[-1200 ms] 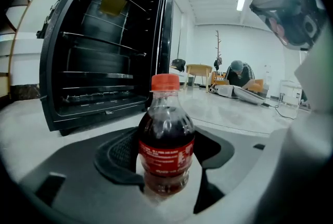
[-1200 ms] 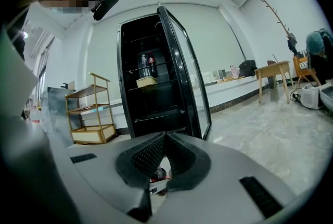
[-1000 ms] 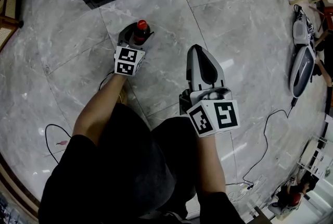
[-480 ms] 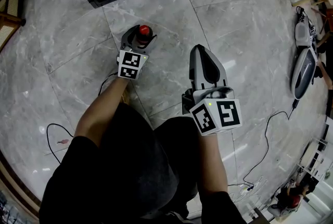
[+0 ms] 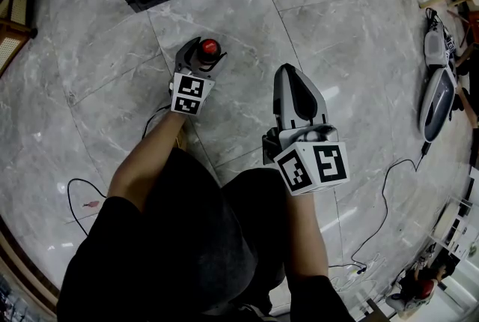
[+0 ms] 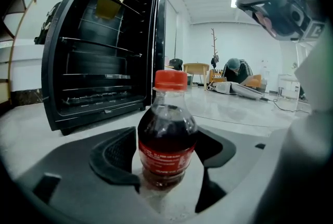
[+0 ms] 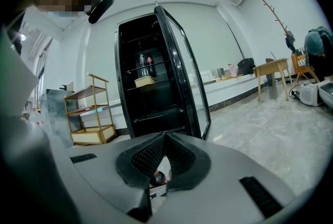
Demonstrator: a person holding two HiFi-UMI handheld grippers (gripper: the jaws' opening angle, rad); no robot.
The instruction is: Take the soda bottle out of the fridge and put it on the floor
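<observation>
— Left gripper view: what is nearest to the camera?
— The left gripper (image 6: 165,154) itself. Its jaws are spread and have just been opening. The soda bottle (image 6: 167,129) stands upright between them on the floor (image 6: 250,113), and I see no pad pressing on it.
— So the task is nearly finished?
— I think yes. The bottle is out of the fridge (image 6: 99,61) and rests on the floor in front of it. What is left, in my judgement, is only to pull the gripper back without knocking the bottle over.
— And the right gripper (image 7: 165,137)?
— Its jaws are pressed together with nothing between them. It hangs to the side, apart from the bottle.
— What about the floor?
— Pale grey marble tiles, shiny and level.
— And farther away?
— The black fridge with its door (image 7: 184,77) open and wire shelves inside, with a yellowish box (image 6: 110,1) on an upper one. Around it is a big white room: a wooden rack (image 7: 89,133) near the wall, a table (image 7: 270,65), and a person (image 6: 235,67) bending down far away.
</observation>
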